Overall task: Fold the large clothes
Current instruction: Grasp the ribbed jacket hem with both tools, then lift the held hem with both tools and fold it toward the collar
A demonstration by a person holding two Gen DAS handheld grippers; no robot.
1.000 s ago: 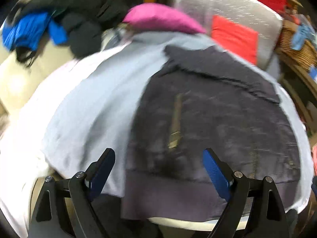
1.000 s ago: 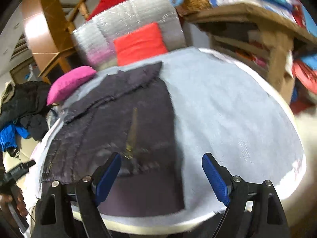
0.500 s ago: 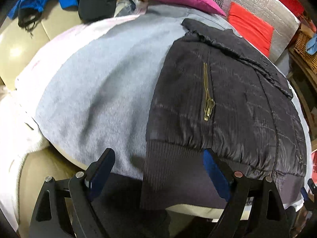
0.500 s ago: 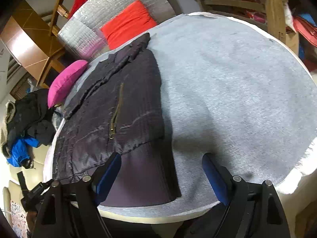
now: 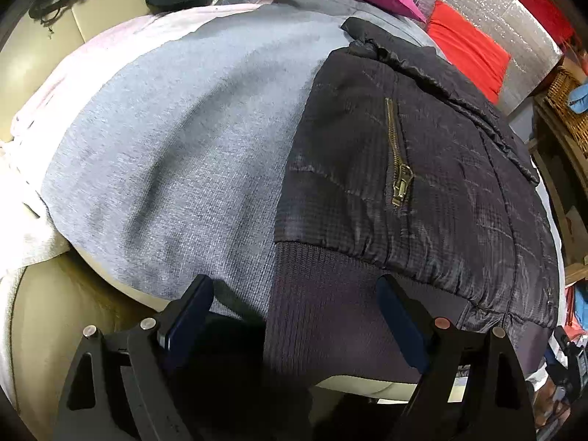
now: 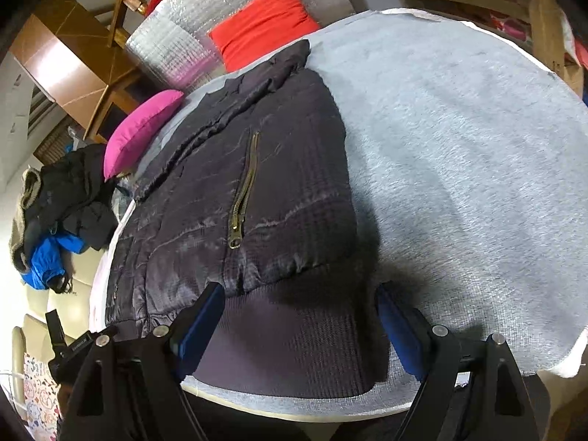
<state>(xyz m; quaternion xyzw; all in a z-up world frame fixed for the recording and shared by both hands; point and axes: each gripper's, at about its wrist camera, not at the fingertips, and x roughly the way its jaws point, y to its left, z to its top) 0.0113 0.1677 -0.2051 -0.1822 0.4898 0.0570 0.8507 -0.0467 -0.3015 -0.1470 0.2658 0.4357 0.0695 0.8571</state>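
- Left view: my left claw [image 5: 294,316] is spread wide with nothing between its pads. It has just narrowed a little. It hangs over the near left corner of the jacket [image 5: 411,169]. The jacket lies flat on the grey cloth [image 5: 172,147] that covers the tabletop, zip pocket [image 5: 397,154] up, collar [image 5: 415,62] at the far end. The ribbed hem [image 5: 330,294] runs just under my pads and drapes past the near edge.
- I judge the jacket soft, padded and bulky, and its shell looks shiny, so likely slippery. The knit hem should give a surer bite than the quilted body.
- Right view: my right claw [image 6: 297,323] is also spread and empty, its jaws just drawn in slightly. It sits over the hem [image 6: 294,330] at the jacket's near right corner, beside bare cloth [image 6: 459,147]. The left claw's frame [image 6: 70,341] shows at the lower left.
- I would take the two hem corners, one per claw, deep enough to catch every layer. The padding will probably spring back from a crease.
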